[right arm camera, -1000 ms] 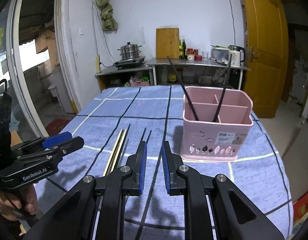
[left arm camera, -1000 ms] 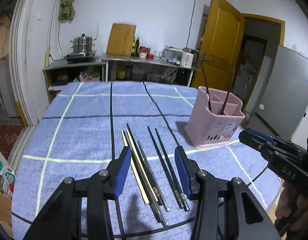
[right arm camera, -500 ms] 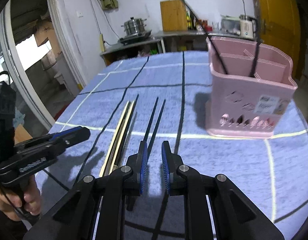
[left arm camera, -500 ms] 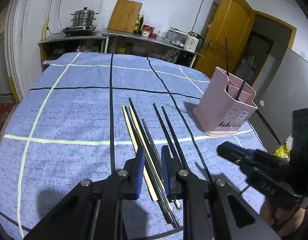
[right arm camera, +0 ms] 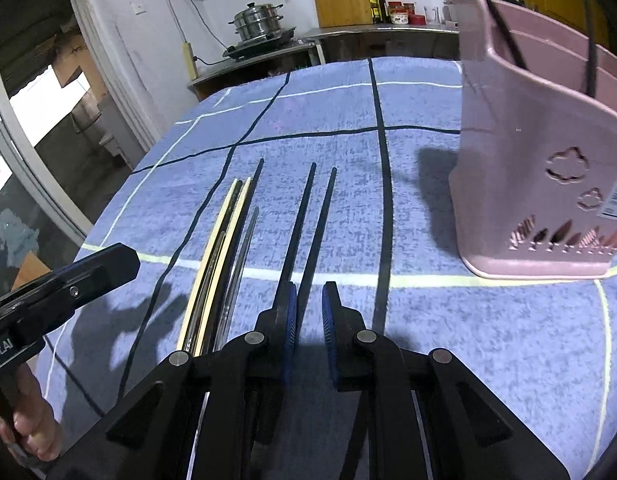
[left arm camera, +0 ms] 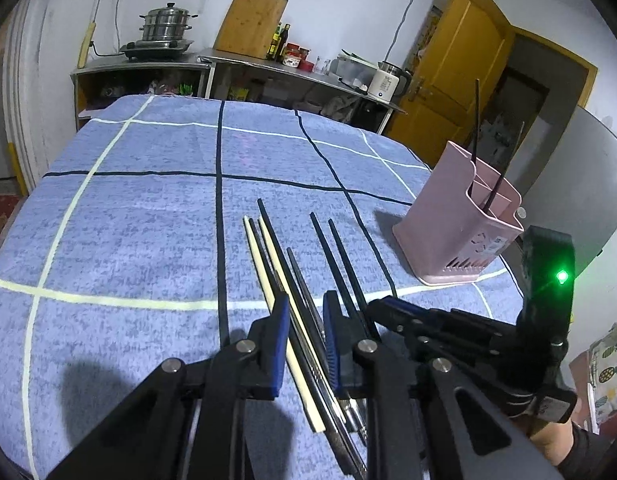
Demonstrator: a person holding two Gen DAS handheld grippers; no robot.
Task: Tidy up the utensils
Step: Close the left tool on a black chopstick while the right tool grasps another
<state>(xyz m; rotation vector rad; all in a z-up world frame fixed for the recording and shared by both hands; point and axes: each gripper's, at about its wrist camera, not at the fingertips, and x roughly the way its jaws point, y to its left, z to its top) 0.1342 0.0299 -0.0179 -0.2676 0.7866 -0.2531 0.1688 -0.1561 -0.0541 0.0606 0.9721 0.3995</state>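
Loose chopsticks (left arm camera: 292, 292) lie side by side on the blue checked tablecloth (left arm camera: 128, 208), all pointing toward the far counter: a tight bundle of pale, dark and metal sticks, and just beside it, nearer the pink holder (left arm camera: 456, 236), a pair of black chopsticks (right arm camera: 308, 224) set slightly apart from the bundle. The holder stands upright on the cloth, well clear of the bundle, with two dark chopsticks (left arm camera: 488, 152) already leaning in its compartments; which compartment each sits in I cannot tell.

The left gripper (left arm camera: 304, 320) is low over the near part of the bundle. Its jaws have just been narrowing and now stand close together with several of the bundle's sticks running through the gap, but whether the blue pads actually press on them cannot be told from either view.

The right gripper (right arm camera: 308, 300) hangs over the black pair, on the holder's side of the left one. Its jaws have just been closing to a narrow gap; one black stick lies between them, the other under the left finger (right arm camera: 286, 312), and no pad visibly pinches either.
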